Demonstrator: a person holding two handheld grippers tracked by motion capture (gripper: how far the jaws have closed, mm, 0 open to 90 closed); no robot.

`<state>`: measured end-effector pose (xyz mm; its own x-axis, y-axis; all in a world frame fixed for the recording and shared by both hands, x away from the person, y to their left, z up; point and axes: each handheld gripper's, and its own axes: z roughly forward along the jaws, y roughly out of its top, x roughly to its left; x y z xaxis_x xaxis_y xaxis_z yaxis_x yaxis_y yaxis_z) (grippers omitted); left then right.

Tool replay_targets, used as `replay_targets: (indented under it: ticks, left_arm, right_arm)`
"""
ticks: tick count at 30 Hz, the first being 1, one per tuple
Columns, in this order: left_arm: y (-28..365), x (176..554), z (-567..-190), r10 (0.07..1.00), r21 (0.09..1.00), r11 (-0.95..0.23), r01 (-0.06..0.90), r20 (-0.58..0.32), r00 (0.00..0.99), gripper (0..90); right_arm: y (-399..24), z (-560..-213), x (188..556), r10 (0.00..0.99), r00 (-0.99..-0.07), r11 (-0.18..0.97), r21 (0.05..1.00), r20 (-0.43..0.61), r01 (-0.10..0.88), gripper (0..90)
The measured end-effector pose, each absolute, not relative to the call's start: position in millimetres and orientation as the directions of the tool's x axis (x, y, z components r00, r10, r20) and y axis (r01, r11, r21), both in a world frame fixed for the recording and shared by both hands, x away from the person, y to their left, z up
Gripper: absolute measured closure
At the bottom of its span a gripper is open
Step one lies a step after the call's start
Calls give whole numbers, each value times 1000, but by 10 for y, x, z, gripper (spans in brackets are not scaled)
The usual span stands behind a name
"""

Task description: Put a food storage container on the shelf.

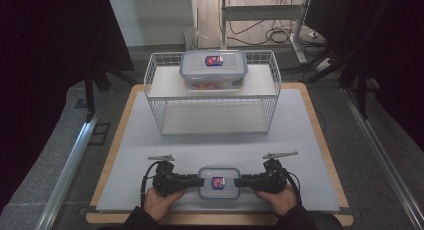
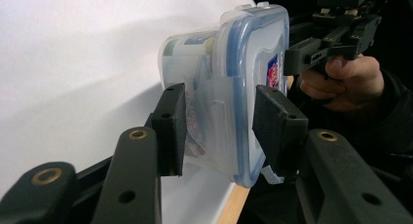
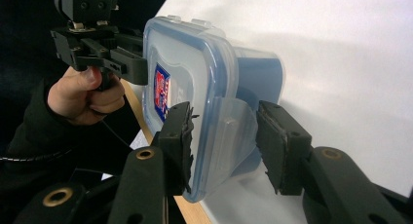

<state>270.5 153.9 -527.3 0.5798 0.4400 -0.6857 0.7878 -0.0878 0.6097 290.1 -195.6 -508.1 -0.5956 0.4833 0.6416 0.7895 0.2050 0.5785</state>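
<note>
A small clear container [image 1: 218, 182] with a blue-rimmed lid and a red label lies on the white mat near the front edge. My left gripper [image 1: 200, 181] reaches it from the left, my right gripper [image 1: 237, 181] from the right. In the left gripper view the pads sit against the container [image 2: 234, 63] at its swung-out latch flap [image 2: 214, 112] and lid rim, so the left gripper [image 2: 219, 126] is shut on it. In the right gripper view the jaws of the right gripper [image 3: 224, 136] straddle the other flap [image 3: 234, 131] of the container [image 3: 190, 58], with a small gap at one pad.
A white wire basket rack [image 1: 156, 75] stands at the back of the mat, with a larger clear container [image 1: 213, 69] on its top shelf. The white mat [image 1: 150, 135] covers a wooden table [image 1: 114, 145]. Metal rails run along both sides.
</note>
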Motion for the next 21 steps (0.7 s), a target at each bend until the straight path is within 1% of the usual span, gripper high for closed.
replay_targets:
  ticks: [3,9,21]
  left_arm:
    - [1554,2738,-5156,442,632,-89,770,-668,599,571]
    - [1595,2840,-4939,443,663,-101,742,-638,630,571]
    - [1670,3084,-4401,452,716,-82,693,-593,666,572]
  right_arm:
    - [-1960,-4992,2924,474,-608,190,600,637,777,583]
    - [-1922,-4786,3019,466,-639,197,632,612,749,583]
    - [-1837,-4239,3310,451,-701,209,698,552,685,584]
